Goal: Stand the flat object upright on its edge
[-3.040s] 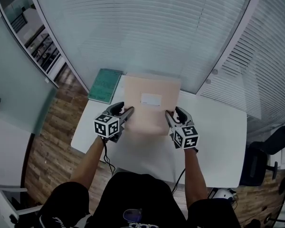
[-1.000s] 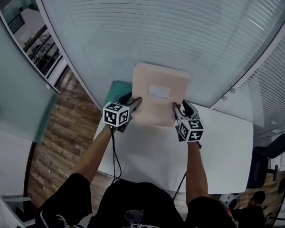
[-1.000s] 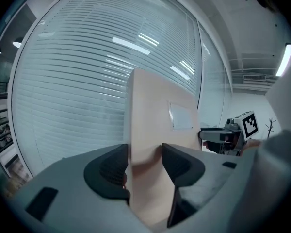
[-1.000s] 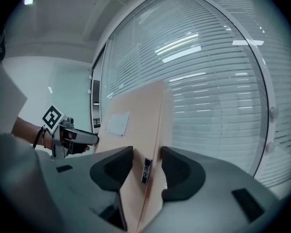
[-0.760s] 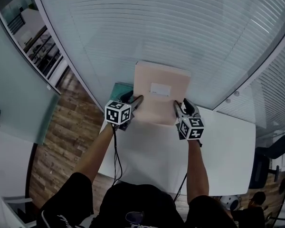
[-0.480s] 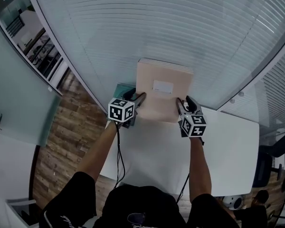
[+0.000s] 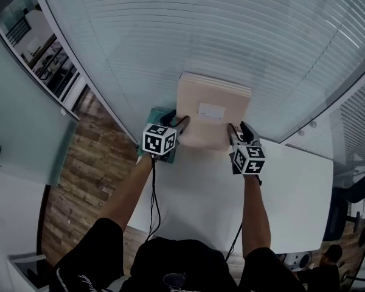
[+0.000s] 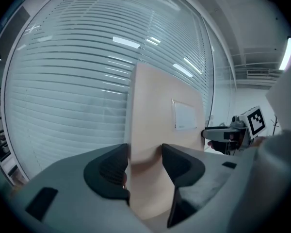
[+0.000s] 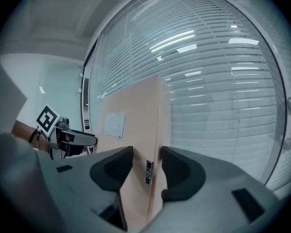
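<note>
Right now the flat beige box [image 7: 201, 126] stands between my two tongs at the far edge of the white table [image 7: 201, 193], its broad labelled face turned toward me and its back close to the window blinds [image 7: 201, 35]. My left tongs [image 7: 180, 123] pinch its left side edge and my right tongs [image 7: 233, 131] pinch the right one, each pair of jaws pressed on the cardboard low down. The long axis runs up and down, so the box rises well above both grips. Neither hand is nearer; they sit level on opposite sides. I cannot tell whether the bottom edge rests fully on the table. I judge that letting go depends on that edge sitting flat. A green pad [image 7: 154, 114] lies just behind my left tongs.
</note>
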A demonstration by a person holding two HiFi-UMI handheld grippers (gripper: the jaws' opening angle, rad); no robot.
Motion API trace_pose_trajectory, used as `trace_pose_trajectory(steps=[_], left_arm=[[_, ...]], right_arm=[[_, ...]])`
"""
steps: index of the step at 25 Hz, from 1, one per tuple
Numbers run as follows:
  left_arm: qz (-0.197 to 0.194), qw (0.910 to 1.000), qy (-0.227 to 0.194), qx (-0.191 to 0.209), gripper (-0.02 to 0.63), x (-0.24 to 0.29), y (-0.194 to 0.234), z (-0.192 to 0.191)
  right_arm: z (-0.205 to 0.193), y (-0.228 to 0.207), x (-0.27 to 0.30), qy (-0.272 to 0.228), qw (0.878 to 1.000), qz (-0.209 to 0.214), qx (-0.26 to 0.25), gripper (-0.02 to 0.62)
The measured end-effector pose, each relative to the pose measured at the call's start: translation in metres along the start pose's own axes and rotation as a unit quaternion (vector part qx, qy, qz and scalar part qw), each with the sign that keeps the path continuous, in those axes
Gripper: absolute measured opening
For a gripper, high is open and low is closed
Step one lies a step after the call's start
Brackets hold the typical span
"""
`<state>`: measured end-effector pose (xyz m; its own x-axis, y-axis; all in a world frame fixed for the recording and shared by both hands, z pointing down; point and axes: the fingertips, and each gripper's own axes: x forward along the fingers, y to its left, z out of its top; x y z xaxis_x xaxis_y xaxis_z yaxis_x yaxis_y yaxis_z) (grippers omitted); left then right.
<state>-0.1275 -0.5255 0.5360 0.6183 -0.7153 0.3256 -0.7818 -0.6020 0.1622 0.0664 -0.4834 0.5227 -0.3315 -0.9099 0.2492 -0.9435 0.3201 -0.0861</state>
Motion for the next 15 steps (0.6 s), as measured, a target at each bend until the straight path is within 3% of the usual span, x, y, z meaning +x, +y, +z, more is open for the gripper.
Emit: trace_pose_trajectory(steps=[15], left_arm=[[-0.003,0.9998,0.013,0.014,0.236,0.03,0.008,-0.004]], right_arm=[[-0.003,-0.018,0.019,0.0,1.0,-0.013,0.005,0.199]])
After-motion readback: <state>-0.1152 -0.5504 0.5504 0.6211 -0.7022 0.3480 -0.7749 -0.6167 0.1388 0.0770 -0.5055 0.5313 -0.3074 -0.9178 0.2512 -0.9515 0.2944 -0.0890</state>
